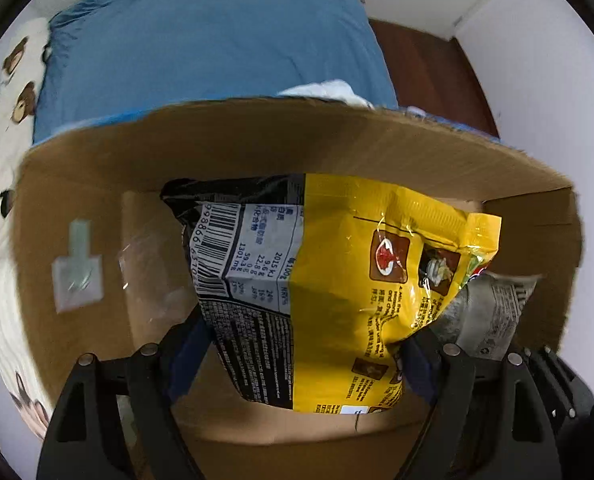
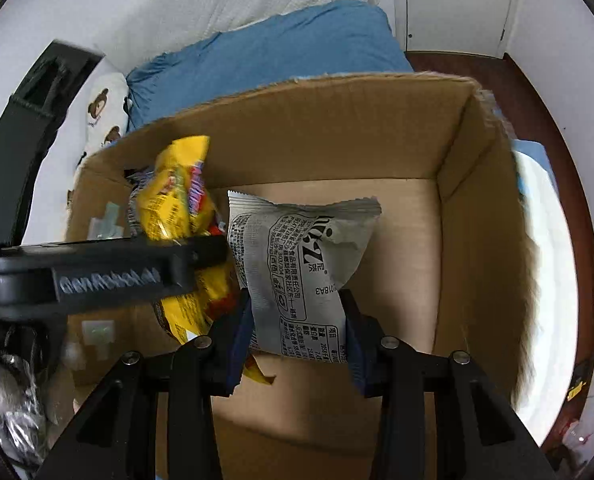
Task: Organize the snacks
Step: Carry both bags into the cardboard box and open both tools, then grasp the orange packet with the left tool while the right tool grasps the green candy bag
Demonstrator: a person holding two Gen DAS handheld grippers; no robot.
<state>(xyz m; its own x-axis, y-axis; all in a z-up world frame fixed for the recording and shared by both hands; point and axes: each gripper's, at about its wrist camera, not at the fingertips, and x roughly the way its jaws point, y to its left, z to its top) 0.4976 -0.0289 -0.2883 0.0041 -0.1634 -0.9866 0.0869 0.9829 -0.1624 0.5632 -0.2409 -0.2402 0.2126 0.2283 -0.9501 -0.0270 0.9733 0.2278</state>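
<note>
Left tool (image 1: 305, 356): clamped on crinkled yellow-and-black foil snack bag (image 1: 337, 280), barcode showing. Right tool (image 2: 299, 332): clamped on grey printed foil snack packet (image 2: 297, 264). Both hang inside open brown cardboard box (image 2: 337, 128).

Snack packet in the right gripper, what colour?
Silver-grey snack packet with black print; clearest in the right wrist view.

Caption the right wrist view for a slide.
Right gripper holds a grey snack packet over the open cardboard box.
</note>
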